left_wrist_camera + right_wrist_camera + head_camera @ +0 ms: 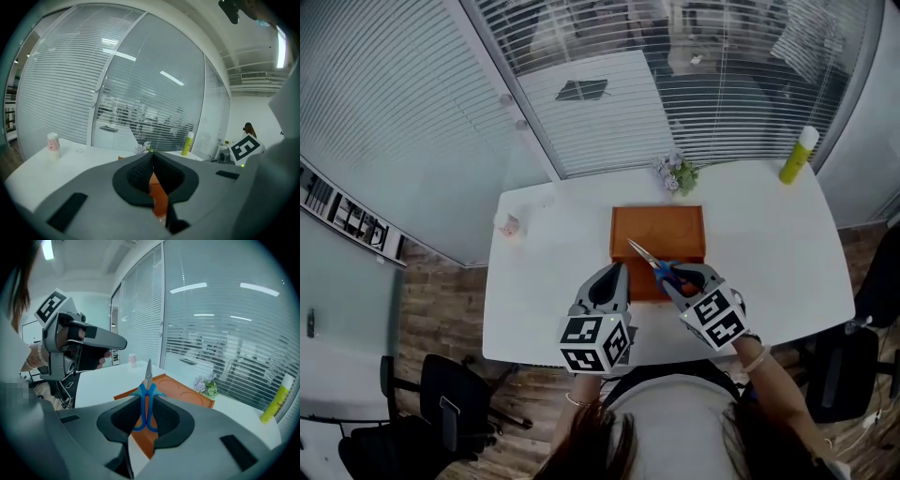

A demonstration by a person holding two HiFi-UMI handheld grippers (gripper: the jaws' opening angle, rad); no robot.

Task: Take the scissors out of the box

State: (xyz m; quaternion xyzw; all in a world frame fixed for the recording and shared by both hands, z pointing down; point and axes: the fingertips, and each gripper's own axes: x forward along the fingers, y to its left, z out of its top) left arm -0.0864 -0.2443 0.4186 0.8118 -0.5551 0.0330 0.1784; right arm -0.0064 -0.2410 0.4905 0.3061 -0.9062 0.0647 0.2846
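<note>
**Head view entry: scissors (661,265) in right gripper (678,279), over box (661,230)**

1. Scissors. Blue handles, bare metal blades, blades shut. The right gripper view shows the handles clamped between that gripper's jaws. The blades stand out beyond the jaw tips, pointing away from the person and to the left. Position: above the near half of the box, with the tip over its left part.

2. Box. Orange, shallow, rectangular, open on top. Stands at the middle of the white tabletop (769,272). Faint round marks show on its floor in the right gripper view.

3. Right gripper. Jaws narrowed onto the scissors' handles. Held at the near right corner of the box.

4. Left gripper (609,278). Jaws together, pads meeting at the tips, nothing held. The box's orange shows through the slit below the tips in the left gripper view. Held at the near left corner of the box, beside the right gripper and apart from the scissors.

5. Flowers (675,173). Small bunch on the tabletop, just beyond the far edge of the box.

6. Bottle (797,155). Yellow-green, pale cap, upright at the far right corner of the tabletop.

7. Cup (510,225). Pale pink, upright near the far left edge, well apart from the box.

8. Surroundings. Blinds (394,112) behind glass beyond the tabletop. Black chair (450,403) on a wood floor at near left.
</note>
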